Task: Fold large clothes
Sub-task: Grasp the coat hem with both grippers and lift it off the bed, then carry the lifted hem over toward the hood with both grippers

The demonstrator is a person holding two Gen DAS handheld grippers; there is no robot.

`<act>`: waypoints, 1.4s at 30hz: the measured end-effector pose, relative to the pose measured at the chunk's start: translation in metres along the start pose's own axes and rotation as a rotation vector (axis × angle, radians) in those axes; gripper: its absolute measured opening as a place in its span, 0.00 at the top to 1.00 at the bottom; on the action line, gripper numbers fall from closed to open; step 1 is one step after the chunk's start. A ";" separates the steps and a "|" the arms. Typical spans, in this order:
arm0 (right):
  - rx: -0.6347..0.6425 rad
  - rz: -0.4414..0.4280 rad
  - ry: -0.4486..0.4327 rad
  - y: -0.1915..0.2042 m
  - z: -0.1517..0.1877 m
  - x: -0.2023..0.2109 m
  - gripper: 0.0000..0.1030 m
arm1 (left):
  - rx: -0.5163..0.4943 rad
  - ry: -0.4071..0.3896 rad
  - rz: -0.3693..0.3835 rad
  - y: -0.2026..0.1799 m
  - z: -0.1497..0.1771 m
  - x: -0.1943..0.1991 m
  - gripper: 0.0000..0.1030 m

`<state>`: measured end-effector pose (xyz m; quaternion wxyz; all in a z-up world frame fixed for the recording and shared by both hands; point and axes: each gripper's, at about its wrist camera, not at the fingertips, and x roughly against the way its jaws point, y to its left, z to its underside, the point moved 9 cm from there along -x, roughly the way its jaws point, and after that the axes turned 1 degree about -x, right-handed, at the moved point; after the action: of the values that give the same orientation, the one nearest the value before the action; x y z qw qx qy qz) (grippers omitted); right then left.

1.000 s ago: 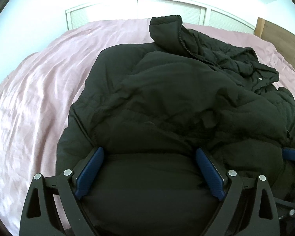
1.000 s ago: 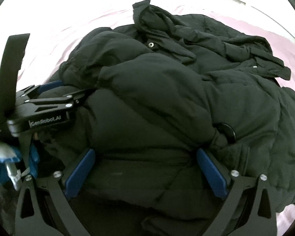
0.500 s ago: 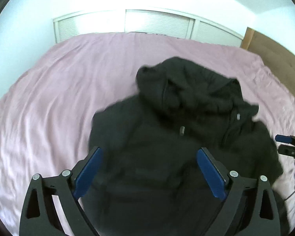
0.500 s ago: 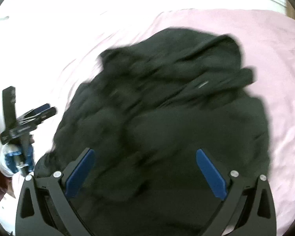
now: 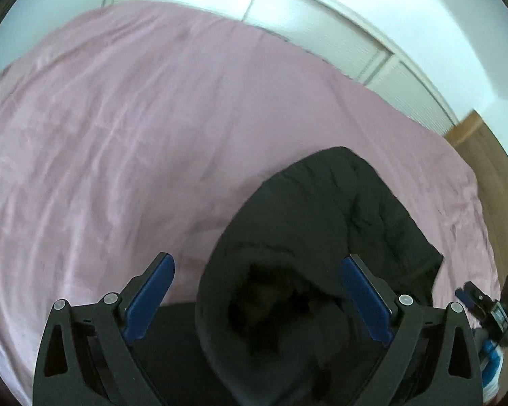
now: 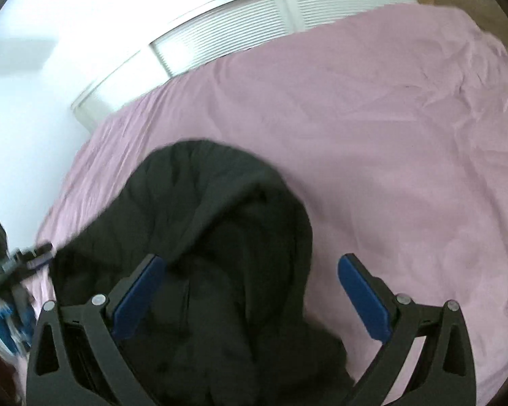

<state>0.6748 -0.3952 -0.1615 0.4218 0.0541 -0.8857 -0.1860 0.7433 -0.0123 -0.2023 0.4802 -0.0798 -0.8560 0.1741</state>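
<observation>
Jacket (image 5: 325, 237), black and padded, lies bunched on the pink bed (image 5: 118, 135). Left tool (image 5: 257, 291) and right tool (image 6: 250, 291) hover released above the jacket.

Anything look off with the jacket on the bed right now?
The black jacket sits bunched in a rumpled heap near the edge of the pink bed, not spread flat for folding. Both tongs, left and right, are open, gripping nothing. No damage shows.
</observation>
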 end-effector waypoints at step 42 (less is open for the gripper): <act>0.326 -0.033 0.145 0.041 0.145 0.030 0.91 | -0.383 0.126 0.010 0.009 0.142 0.051 0.86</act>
<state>0.5464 -0.3232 -0.2076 0.4671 0.1496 -0.8705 -0.0422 0.5958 -0.0203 -0.2327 0.5081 -0.1848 -0.8412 0.0053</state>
